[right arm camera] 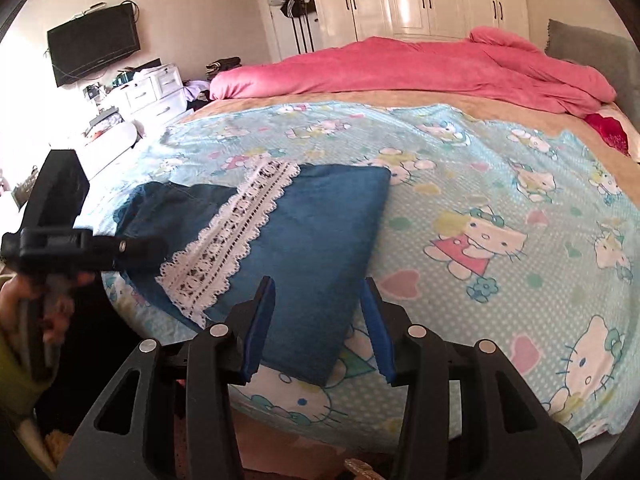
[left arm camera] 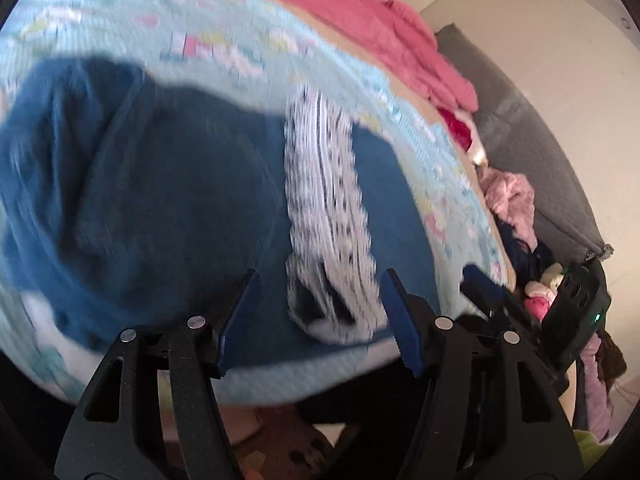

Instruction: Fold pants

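- Left-wrist view smeared by motion blur: blue pants (left arm camera: 168, 200) and white lace band (left arm camera: 324, 200) readable only as soft shapes, cartoon print on the light-blue sheet (left arm camera: 240, 52) hard to make out.
- Far left end of the pants partly hidden behind the left gripper (right arm camera: 136, 246) in the right-wrist view; holding hand (right arm camera: 24, 304) blurred and cut off at the frame's edge.
- Heap of pink and dark things beside the bed in the left-wrist view too blurred to name.
- Pants lying folded on the sheet near the bed's front edge, lace band running slantwise across them, pink duvet (right arm camera: 400, 68) bunched well behind.
- Left gripper (left arm camera: 316, 320): jaws parted to a moderate gap, nothing clamped; pants and lace seen through the gap, below the tips.
- Right gripper (right arm camera: 318, 324): jaws parted a little less wide, nothing gripped; near corner of the folded pants showing between the blue pads (right arm camera: 260, 328), contact impossible to tell.
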Demonstrator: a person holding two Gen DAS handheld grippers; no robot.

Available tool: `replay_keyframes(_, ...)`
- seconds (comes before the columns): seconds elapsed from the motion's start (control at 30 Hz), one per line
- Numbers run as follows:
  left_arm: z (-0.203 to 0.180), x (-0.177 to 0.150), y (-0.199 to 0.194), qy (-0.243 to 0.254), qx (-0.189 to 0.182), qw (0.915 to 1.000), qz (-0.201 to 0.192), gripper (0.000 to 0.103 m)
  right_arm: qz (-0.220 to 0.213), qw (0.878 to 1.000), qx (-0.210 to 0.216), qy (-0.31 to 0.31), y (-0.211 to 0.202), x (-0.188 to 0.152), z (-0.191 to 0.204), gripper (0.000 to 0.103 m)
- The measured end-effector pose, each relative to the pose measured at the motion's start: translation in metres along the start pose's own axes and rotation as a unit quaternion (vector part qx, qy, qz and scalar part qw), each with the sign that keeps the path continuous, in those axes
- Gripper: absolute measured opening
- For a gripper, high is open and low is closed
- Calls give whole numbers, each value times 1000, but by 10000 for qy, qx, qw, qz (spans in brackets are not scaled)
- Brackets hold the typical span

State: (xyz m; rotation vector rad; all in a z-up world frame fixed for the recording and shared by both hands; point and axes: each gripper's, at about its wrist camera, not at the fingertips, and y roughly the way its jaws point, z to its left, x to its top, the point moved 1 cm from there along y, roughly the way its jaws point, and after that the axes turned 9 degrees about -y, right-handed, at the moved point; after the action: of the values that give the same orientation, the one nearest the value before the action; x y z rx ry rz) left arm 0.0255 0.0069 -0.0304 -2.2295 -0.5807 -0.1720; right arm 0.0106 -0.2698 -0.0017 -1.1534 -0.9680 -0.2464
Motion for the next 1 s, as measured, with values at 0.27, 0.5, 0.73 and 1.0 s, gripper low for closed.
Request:
replay_keyframes(0.27,-14,-13,28,344,329,9988,63,6,141,9998,18,-158,9,-10,12,43)
replay_keyframes(0.5,-17,-27,21,989,801,9918,-61,9,38,9987,87,-497,8,1,30,43)
replay_keyframes(0.73,-23,-29,27,1285,933,9873,-82,16,1132,9914,-134,-644,52,-20,32,42)
replay_keyframes(1.0,-28,-30,26,1367,941,9861,-107,22,1043,9936,-56,-438,46,-20,25,45)
